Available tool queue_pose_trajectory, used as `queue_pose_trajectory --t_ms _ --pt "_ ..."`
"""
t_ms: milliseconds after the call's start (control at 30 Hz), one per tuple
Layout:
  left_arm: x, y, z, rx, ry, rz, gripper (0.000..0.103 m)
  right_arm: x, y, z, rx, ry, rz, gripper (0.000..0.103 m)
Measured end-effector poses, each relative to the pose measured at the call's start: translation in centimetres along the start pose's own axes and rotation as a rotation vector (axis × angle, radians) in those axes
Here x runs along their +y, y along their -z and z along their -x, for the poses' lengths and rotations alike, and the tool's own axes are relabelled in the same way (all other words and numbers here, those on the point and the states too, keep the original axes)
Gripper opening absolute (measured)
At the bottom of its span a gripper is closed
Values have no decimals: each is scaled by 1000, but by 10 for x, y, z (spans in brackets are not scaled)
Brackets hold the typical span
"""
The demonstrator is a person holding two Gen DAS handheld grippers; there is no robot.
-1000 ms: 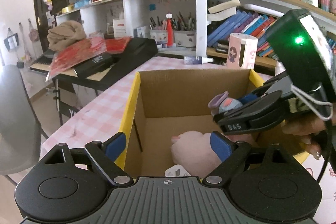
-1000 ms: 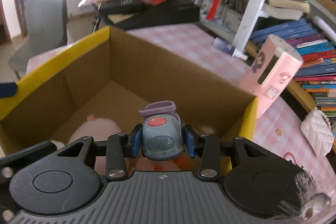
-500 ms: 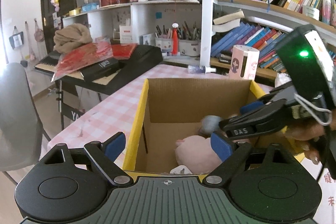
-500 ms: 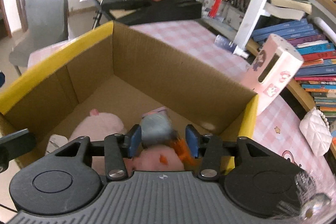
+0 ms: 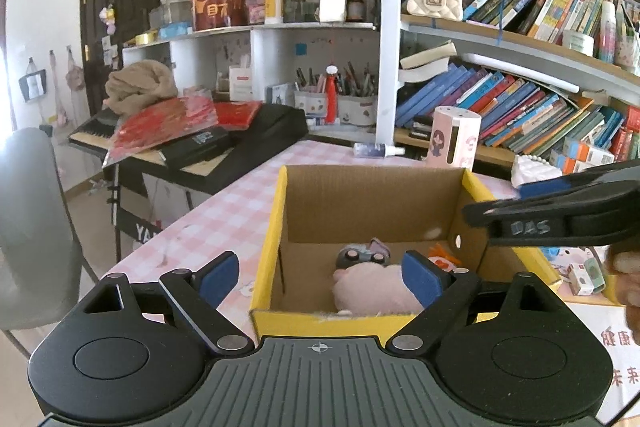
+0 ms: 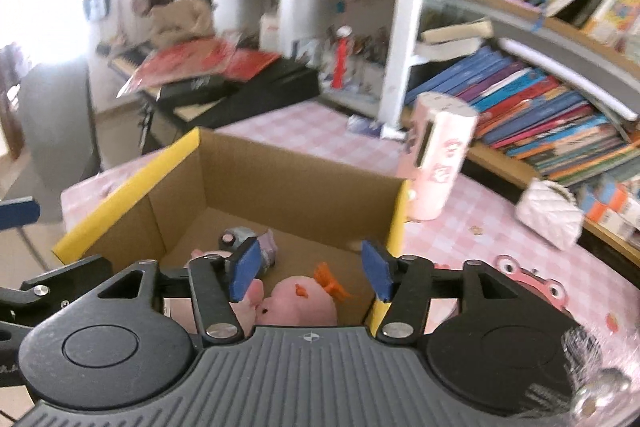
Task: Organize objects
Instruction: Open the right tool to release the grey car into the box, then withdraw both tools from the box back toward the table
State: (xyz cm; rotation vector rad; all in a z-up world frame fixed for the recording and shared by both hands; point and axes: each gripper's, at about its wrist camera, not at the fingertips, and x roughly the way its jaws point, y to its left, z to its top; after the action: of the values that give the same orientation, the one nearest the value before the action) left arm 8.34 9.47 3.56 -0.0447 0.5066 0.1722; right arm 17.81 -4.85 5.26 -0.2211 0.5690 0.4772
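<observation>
The cardboard box (image 5: 372, 211) is the landmark here. At its left, the left gripper (image 5: 320, 277) hovers over the near yellow rim with its jaws spread wide and nothing between them. Inside the box, toward the near wall, lies a pink plush (image 5: 376, 289); just behind it, on the box floor, rests the small grey toy car (image 5: 360, 257), tipped so its wheels show. A second ago that car sat clamped between the right gripper's pads above the box. Now the right gripper (image 6: 310, 273) has its jaws just opened, empty, and it has lifted back from the box's right side. A second pink plush with orange trim (image 6: 304, 303) lies at the box's right near corner. So this item looks delivered, and the next loose thing outside the box probably follows.
</observation>
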Motion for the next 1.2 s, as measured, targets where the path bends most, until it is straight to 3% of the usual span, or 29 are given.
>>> queue_pose_trajectory --t_ms 233,600,933,1200 --pt "8 12 15 21 3 8 91 11 19 40 -72 90 -39 72" --pt "19 37 38 63 -14 -17 95 38 74 61 15 194 -74 89" --pt "26 59 56 116 -17 -19 95 63 104 74 96 193 -69 90" --pt "23 72 68 125 -12 -60 95 72 120 87 97 219 -42 90"
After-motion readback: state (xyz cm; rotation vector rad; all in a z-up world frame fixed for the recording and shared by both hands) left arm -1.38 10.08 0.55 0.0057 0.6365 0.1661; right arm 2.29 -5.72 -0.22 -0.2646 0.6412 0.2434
